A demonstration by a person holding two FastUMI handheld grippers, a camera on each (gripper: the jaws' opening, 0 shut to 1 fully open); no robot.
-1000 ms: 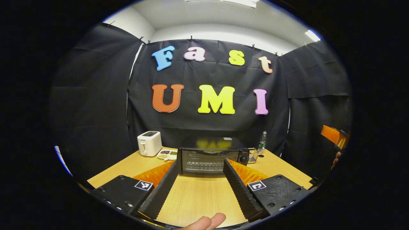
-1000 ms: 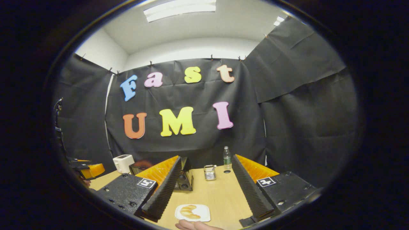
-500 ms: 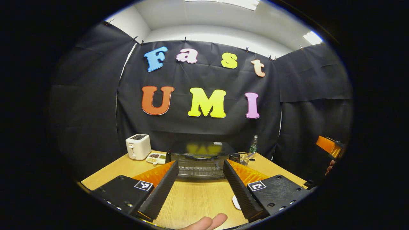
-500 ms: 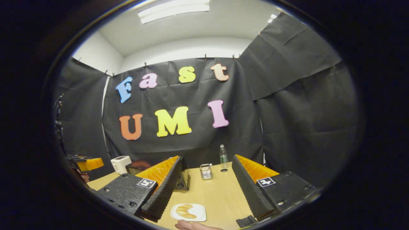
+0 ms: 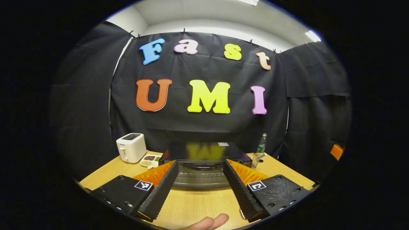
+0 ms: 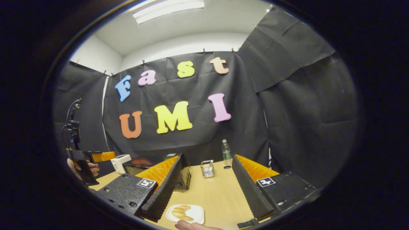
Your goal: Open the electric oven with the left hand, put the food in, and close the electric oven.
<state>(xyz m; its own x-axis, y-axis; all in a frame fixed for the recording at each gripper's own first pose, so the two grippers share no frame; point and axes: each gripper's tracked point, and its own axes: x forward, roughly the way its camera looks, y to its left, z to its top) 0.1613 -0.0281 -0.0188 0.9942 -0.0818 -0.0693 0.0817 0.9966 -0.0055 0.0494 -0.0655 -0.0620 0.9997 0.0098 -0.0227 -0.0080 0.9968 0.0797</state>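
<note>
**Black oven dead ahead, door not yet opened**

Black-cased electric oven (image 5: 200, 159) sits straight ahead of your left hand-held gripper (image 5: 200, 188), whose fingers are spread and empty. Aim them at the door's top handle. The right hand-held gripper (image 6: 204, 191), also spread, hovers over the plated pastry (image 6: 180, 212). Wooden tabletop (image 5: 105, 169); toaster (image 5: 131, 147) far left.

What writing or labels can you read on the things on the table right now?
Toaster: a small dark mark on its front, too small to read.
Oven: a pale sticker on top, too blurred to read.
Bottle: a green label, too small to read.
Left hand-held gripper and right hand-held gripper: square black-and-white coded tags, patterns rather than words.
Nothing legible on the plate.
</note>
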